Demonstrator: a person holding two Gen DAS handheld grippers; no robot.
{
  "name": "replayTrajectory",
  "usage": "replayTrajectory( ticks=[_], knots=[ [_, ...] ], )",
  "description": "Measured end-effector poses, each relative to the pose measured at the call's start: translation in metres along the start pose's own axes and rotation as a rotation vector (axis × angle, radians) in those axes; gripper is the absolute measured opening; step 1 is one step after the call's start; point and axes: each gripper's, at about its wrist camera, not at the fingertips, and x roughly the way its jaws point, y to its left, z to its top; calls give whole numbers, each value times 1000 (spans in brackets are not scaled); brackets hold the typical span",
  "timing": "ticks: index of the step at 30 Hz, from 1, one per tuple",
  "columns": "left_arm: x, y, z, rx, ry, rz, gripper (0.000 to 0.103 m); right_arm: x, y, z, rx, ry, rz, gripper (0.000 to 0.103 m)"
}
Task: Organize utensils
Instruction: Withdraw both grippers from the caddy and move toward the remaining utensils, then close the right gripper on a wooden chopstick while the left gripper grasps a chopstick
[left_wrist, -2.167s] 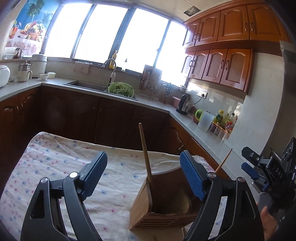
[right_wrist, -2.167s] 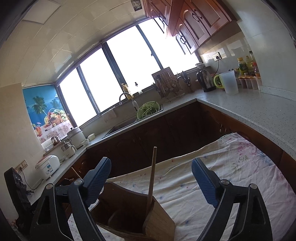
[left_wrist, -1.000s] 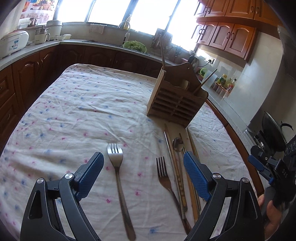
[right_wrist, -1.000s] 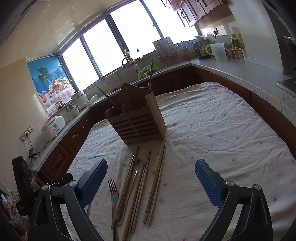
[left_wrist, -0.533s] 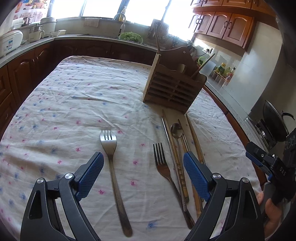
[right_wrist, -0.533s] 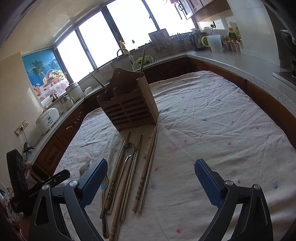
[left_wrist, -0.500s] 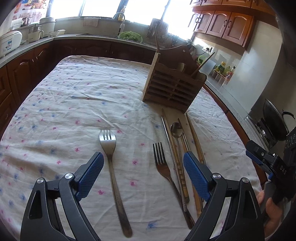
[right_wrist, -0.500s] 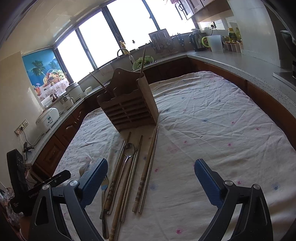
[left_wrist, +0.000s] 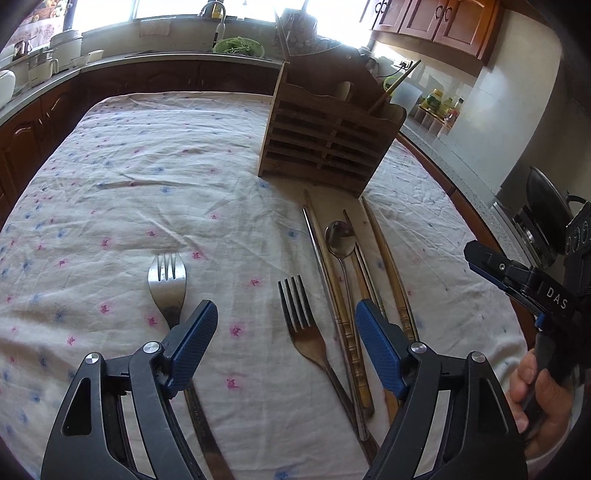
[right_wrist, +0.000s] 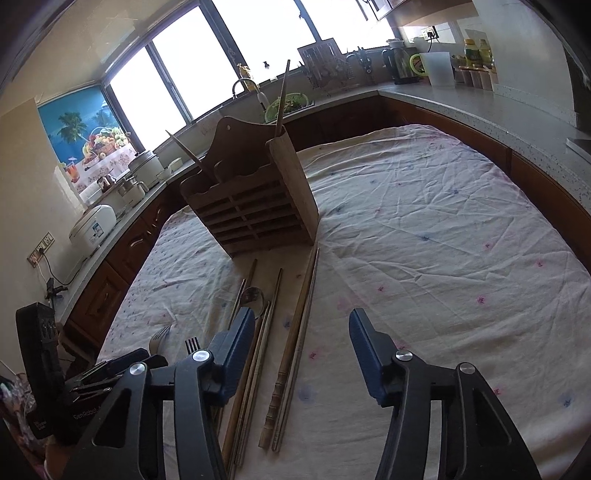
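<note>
A slatted wooden holder (left_wrist: 325, 144) stands upright on the flowered tablecloth with two chopsticks sticking out of it. In front of it lie a silver fork (left_wrist: 168, 280), a darker fork (left_wrist: 299, 317), a spoon (left_wrist: 341, 240) and several chopsticks (left_wrist: 388, 266). My left gripper (left_wrist: 285, 305) hovers over the darker fork's tines with its jaws closing, and the pads touch nothing. My right gripper (right_wrist: 301, 318) is also closing. A pair of chopsticks (right_wrist: 295, 343) lies between its jaws, clear of both pads. The holder (right_wrist: 255, 206) stands beyond it.
Kitchen counters with dark cabinets wrap around the table, carrying a rice cooker (right_wrist: 92, 229), a sink and a kettle (right_wrist: 400, 66). A pan (left_wrist: 546, 214) sits at the right. A hand (left_wrist: 543, 398) holds the right gripper at the table's right edge. Bare cloth (right_wrist: 443, 240) lies right of the utensils.
Both grippers have sunk closer to the utensils on the cloth. Both pairs of jaws have narrowed, the right pair far more than the left.
</note>
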Motion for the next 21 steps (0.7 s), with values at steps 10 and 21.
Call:
replayTrajectory(
  ticks=[10, 21],
  knots=[
    [26, -1, 1, 7, 62, -14, 57, 46, 6, 14, -20, 80, 26, 27],
    [38, 0, 5, 18, 84, -42, 42, 106, 11, 29, -58, 174, 7, 18]
  ],
)
